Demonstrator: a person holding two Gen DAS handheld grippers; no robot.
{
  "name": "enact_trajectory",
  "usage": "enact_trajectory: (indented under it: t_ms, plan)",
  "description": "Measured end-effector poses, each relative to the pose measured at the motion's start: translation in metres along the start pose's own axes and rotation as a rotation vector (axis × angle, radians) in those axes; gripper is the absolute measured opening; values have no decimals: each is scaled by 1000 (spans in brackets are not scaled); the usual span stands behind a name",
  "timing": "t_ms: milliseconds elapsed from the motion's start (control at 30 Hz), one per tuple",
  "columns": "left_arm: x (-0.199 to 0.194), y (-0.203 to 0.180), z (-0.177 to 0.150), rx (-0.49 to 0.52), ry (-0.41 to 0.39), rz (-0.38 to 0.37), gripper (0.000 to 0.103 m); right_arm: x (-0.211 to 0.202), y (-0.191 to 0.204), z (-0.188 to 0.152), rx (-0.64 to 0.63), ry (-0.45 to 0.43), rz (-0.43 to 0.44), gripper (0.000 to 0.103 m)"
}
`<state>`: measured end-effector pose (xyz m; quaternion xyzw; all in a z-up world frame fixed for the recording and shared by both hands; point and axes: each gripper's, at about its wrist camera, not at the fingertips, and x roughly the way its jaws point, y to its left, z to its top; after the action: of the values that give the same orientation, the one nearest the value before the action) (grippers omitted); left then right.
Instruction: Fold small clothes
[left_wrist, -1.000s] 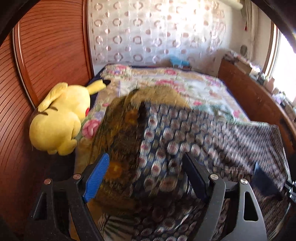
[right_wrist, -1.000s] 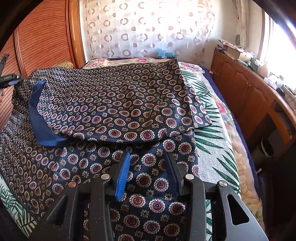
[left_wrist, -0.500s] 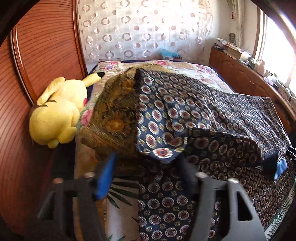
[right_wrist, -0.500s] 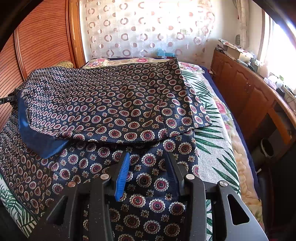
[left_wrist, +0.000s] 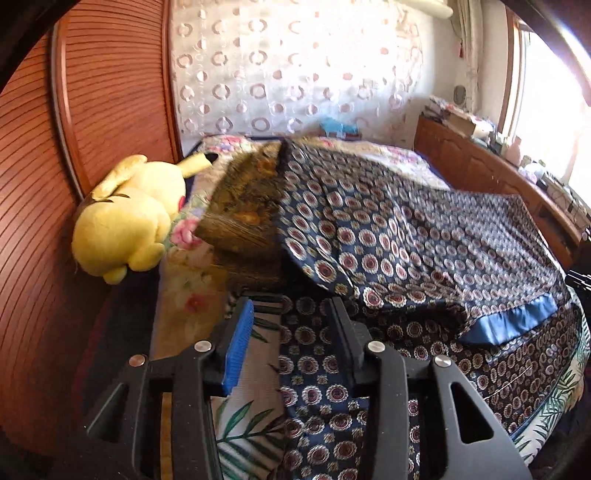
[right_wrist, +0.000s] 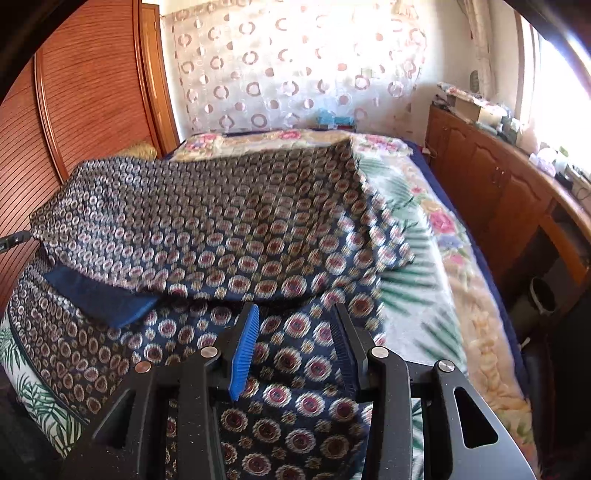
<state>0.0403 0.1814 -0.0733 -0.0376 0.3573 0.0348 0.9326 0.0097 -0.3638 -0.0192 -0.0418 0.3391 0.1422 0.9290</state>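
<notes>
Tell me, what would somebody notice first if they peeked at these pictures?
Probably the big yellow plush toy lying at the left edge of the bed, against the wooden wall. Next, the dark blue patterned cloth with little round medallions, folded over itself across the bed, showing a plain blue hem at one corner.

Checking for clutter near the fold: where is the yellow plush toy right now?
In the left wrist view, the yellow plush toy lies at the left edge of the bed, against the wooden slatted wall, just left of the brown patterned cloth.
</notes>
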Motion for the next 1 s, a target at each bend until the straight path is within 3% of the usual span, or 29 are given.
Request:
enact_trajectory:
  t_ms: [200, 433, 567, 600, 667, 700, 733, 767, 900, 1000]
  plan:
    - [-15, 9, 13, -35, -79, 0, 43, 6, -13, 25, 17, -7, -41, 44]
    - [10, 4, 29, -55, -54, 1, 46, 51, -36, 42, 35, 69, -123, 44]
    - [24, -3, 34, -44, -32, -15, 51, 73, -47, 45, 59, 124, -95, 44]
    - [26, -4, 34, -41, -28, -23, 57, 77, -48, 45, 61, 138, -87, 44]
    - [30, -5, 33, -40, -21, -36, 67, 78, -48, 46, 44, 128, -76, 34]
    - [33, -6, 33, -42, -15, -36, 71, 79, -48, 48, 36, 124, -69, 22]
    - [35, -6, 32, -44, -11, -33, 72, 79, -48, 48, 29, 122, -70, 11]
    - [37, -5, 32, -48, -8, -31, 72, 77, -50, 50, 19, 114, -70, 8]
    - [37, -5, 28, -60, -21, -35, 70, 48, -49, 55, 20, 16, -20, 3]
    - [40, -5, 27, -70, -4, -61, 52, 25, -52, 60, 55, -62, 44, 3]
